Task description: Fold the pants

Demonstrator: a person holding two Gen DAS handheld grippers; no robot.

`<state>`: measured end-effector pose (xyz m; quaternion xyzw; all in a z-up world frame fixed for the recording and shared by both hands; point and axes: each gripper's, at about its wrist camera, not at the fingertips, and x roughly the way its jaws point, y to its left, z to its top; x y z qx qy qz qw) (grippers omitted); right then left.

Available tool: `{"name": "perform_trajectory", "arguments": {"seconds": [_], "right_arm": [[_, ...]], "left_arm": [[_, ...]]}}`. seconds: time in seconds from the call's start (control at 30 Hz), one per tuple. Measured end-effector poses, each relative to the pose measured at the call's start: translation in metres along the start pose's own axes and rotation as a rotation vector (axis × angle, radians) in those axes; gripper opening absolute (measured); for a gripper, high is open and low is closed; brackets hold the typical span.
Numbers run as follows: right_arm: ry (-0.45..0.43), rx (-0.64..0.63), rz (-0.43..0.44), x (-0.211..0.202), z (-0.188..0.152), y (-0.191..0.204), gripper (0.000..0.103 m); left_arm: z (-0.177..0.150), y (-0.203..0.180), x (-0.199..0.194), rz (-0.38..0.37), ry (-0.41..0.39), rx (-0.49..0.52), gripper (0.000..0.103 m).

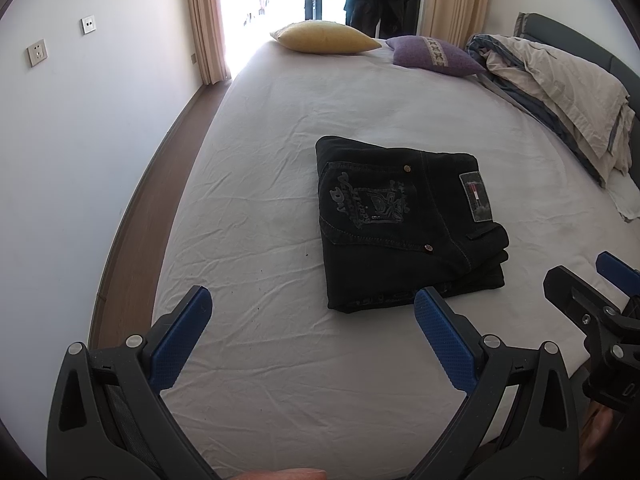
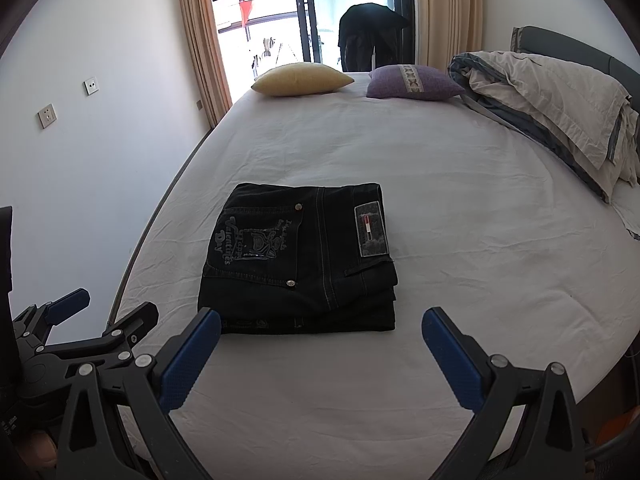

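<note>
Black jeans (image 1: 404, 224) lie folded into a compact stack on the white bed sheet (image 1: 280, 120), back pocket with grey print and a waistband patch facing up. They also show in the right wrist view (image 2: 300, 260). My left gripper (image 1: 312, 304) is open and empty, hovering just in front of the stack's near left corner. My right gripper (image 2: 322, 324) is open and empty, just in front of the stack's near edge. The right gripper shows at the right edge of the left wrist view (image 1: 592, 280); the left gripper shows at the left of the right wrist view (image 2: 104, 308).
A yellow pillow (image 2: 302, 79) and a purple pillow (image 2: 414, 82) lie at the far end of the bed. A crumpled beige and grey duvet (image 2: 560, 108) lies along the right side. A white wall (image 2: 100, 120) runs along the left. A balcony door (image 2: 312, 12) is beyond.
</note>
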<state>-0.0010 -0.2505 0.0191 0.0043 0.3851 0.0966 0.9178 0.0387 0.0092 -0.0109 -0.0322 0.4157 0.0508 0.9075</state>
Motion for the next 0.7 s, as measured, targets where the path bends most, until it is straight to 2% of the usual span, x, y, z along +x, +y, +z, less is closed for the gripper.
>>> {"name": "perform_trajectory", "arguments": {"seconds": [0.7], "right_arm": [[0.024, 0.007, 0.007, 0.0051, -0.0047, -0.0091, 0.103]], "left_arm": [[0.0047, 0.0018, 0.0071, 0.0, 0.013, 0.014, 0.103]]}}
